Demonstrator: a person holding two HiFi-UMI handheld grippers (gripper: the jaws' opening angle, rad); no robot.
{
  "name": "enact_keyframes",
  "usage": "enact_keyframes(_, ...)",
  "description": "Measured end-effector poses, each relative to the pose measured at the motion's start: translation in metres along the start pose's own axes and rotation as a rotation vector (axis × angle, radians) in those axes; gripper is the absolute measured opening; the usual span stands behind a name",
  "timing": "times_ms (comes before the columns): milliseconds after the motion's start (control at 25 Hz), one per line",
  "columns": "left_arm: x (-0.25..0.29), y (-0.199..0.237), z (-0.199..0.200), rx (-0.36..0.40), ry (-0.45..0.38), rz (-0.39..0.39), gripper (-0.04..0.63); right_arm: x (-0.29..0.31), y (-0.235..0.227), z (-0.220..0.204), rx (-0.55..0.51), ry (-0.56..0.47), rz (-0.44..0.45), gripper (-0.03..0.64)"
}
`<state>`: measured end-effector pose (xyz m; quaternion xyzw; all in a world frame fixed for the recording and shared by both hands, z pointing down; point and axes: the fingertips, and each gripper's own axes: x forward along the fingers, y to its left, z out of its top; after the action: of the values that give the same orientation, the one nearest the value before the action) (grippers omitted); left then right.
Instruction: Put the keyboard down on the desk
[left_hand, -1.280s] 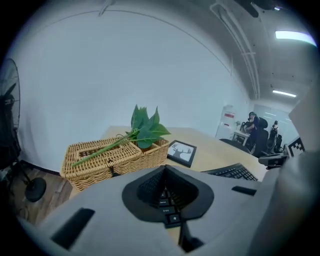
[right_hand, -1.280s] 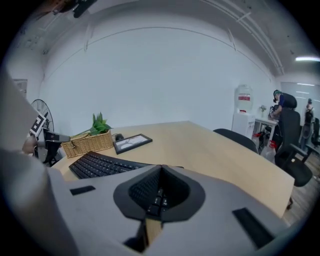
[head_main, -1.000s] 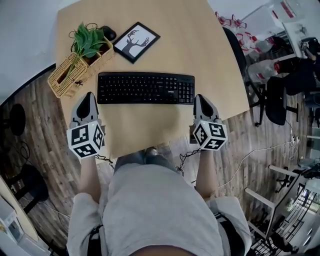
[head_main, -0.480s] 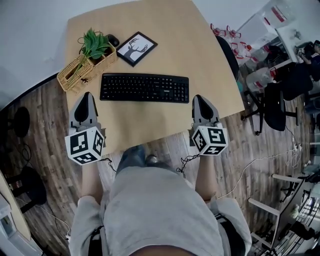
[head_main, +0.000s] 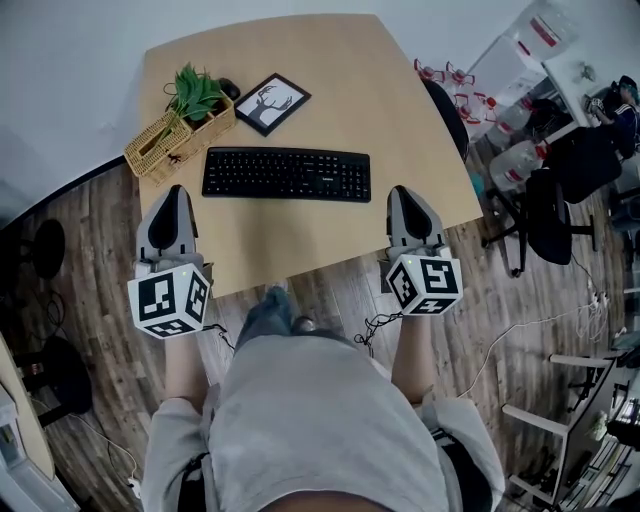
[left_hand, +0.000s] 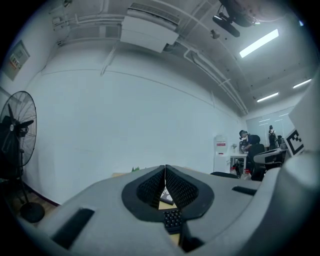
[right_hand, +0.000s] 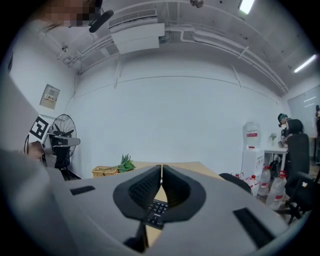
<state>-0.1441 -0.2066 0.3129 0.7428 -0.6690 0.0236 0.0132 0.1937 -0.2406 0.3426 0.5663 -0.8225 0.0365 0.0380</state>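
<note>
Grey shirt (head_main: 320, 430) fills the foreground; bare forearms (head_main: 181, 362) reach forward, hands hidden under marker cubes (head_main: 168, 300). Left gripper (head_main: 175, 192) and right gripper (head_main: 401, 192) point ahead, level, fingers pressed together on nothing. Just beyond and between them, black keyboard (head_main: 286, 174) lies flat on the bench (head_main: 340, 75), untouched. Farther, plant (head_main: 195, 92) half hides a wicker basket (head_main: 152, 150).

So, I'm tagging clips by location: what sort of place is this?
Probably an office: a desk with a keyboard, an office chair nearby, a water dispenser further off.
</note>
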Motion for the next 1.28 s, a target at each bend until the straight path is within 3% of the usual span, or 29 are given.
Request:
enact_keyframes(520, -0.041, -0.024, 0.037, 0.011, -0.091, -0.004, 0.011, -0.050, -0.005, 0.035, -0.021, -0.094, -0.023, 0.015)
enact_keyframes(1280, -0.065, -0.037, 0.054, 0.025, -0.134, 0.016, 0.011, -0.076, -0.002, 0.051, -0.015, -0.144, -0.003, 0.015)
